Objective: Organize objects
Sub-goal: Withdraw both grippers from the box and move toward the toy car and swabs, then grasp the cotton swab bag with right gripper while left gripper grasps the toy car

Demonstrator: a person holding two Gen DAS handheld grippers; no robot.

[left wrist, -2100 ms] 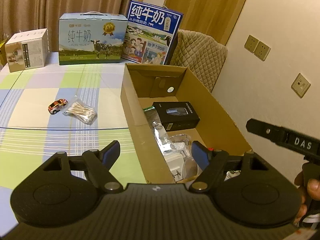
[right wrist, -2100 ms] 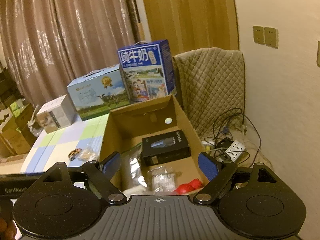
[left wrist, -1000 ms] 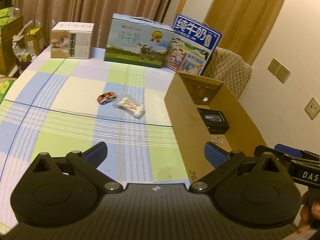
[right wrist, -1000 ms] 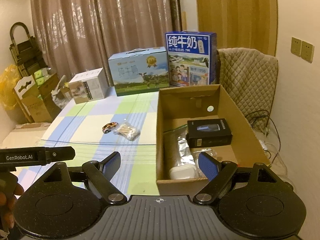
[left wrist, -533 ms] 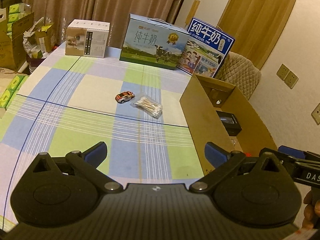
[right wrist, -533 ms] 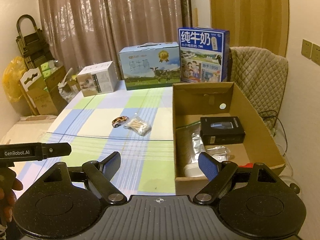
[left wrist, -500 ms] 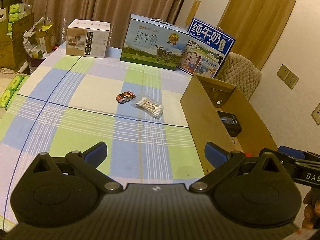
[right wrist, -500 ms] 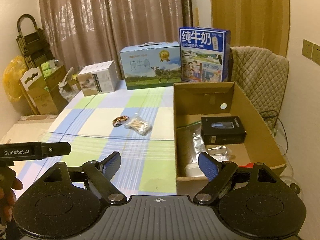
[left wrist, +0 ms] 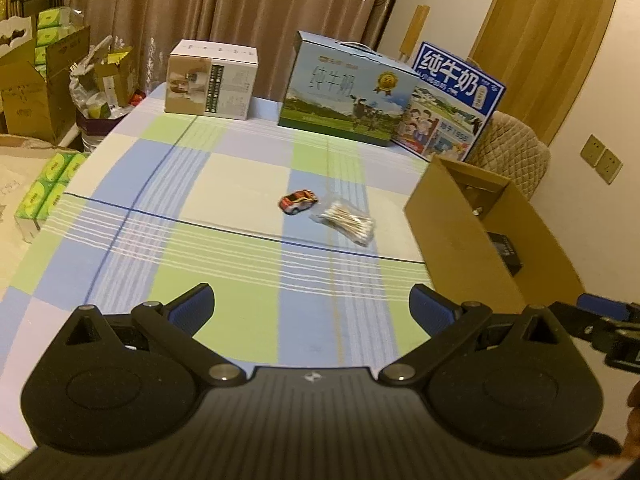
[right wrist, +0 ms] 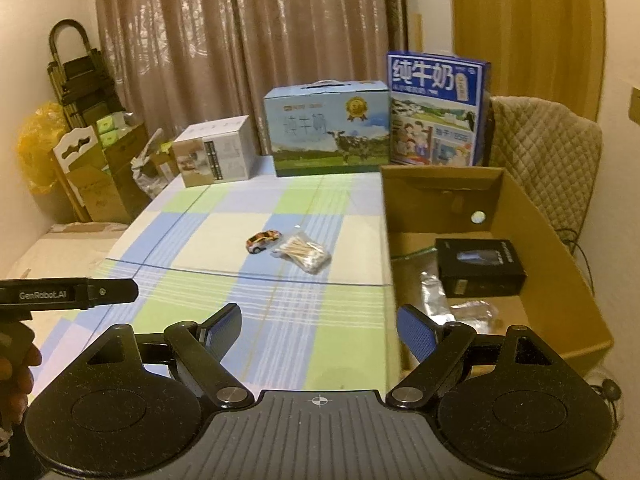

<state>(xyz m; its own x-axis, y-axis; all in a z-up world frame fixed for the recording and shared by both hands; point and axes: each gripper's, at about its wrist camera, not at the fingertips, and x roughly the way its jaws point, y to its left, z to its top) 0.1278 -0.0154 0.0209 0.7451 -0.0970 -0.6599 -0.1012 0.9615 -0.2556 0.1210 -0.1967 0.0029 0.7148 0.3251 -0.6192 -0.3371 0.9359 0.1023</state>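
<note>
A small red and white toy car and a clear bag of cotton swabs lie side by side mid-table on the checked cloth. An open cardboard box stands at the table's right end; inside lie a black box and clear plastic bags. My left gripper hangs open and empty above the near table, well short of the car. My right gripper is open and empty too, near the box's front corner.
Along the table's far edge stand a white carton, a light blue milk case and a dark blue milk case. Cardboard boxes and tissue packs crowd the floor at left. A quilted chair back sits behind the box.
Both grippers have pulled back and up from over the box and swung left, so the car and swab bag now sit ahead. Both stay open and empty.
</note>
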